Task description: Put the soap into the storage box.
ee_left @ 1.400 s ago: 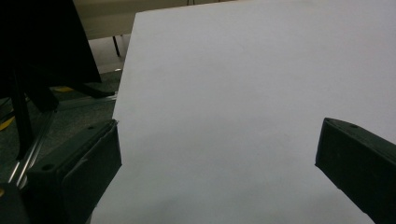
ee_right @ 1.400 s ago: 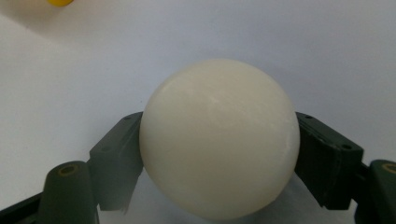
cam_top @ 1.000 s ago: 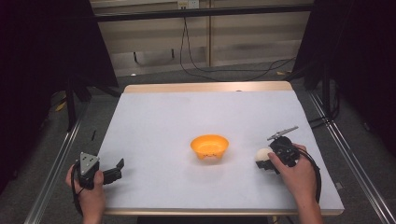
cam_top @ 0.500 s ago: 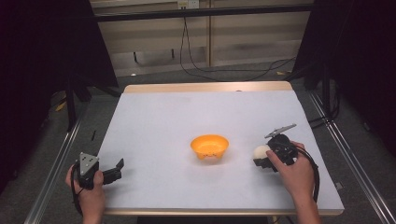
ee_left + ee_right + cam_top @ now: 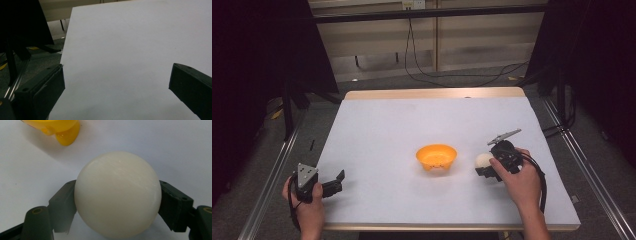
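Your right gripper (image 5: 484,167) has its jaws clamped on the white ball (image 5: 117,193) — a pad presses on each side of it, as the right gripper view shows. The ball sits just right of the orange bowl (image 5: 437,156), apart from it, near the middle of the white table (image 5: 412,120). Your left gripper (image 5: 116,92) rests at the table's near left corner — jaws spread wide, nothing between them.
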A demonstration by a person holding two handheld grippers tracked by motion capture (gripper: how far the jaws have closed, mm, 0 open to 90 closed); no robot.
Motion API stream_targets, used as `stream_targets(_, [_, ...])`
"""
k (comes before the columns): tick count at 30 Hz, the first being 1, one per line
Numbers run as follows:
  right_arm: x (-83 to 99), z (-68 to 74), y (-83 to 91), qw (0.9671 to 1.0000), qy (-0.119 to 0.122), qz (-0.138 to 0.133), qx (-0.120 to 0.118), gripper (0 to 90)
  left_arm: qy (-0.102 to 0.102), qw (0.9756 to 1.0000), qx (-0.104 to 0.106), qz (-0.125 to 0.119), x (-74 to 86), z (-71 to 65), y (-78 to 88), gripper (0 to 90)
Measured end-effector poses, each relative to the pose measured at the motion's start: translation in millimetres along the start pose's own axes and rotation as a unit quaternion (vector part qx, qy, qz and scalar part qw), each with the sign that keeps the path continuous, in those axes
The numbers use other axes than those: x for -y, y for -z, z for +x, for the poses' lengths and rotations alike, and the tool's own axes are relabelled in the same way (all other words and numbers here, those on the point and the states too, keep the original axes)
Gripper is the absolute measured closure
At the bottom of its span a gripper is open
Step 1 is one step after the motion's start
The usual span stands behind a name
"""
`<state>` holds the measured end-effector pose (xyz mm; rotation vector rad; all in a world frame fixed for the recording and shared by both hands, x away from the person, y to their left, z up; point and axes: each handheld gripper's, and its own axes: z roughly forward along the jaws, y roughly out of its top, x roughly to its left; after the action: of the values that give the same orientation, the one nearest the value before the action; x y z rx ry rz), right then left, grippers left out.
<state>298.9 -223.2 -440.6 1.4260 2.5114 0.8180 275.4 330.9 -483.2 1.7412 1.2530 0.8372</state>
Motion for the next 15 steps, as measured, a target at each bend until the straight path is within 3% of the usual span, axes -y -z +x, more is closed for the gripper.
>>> stream_targets(15, [-21.3, 13.1, 3.7, 0.9998, 0.015, -0.009, -0.006, 23.9, 0.001, 1.0, 0.001, -0.001, 0.0, -0.3, -0.4, 0.0])
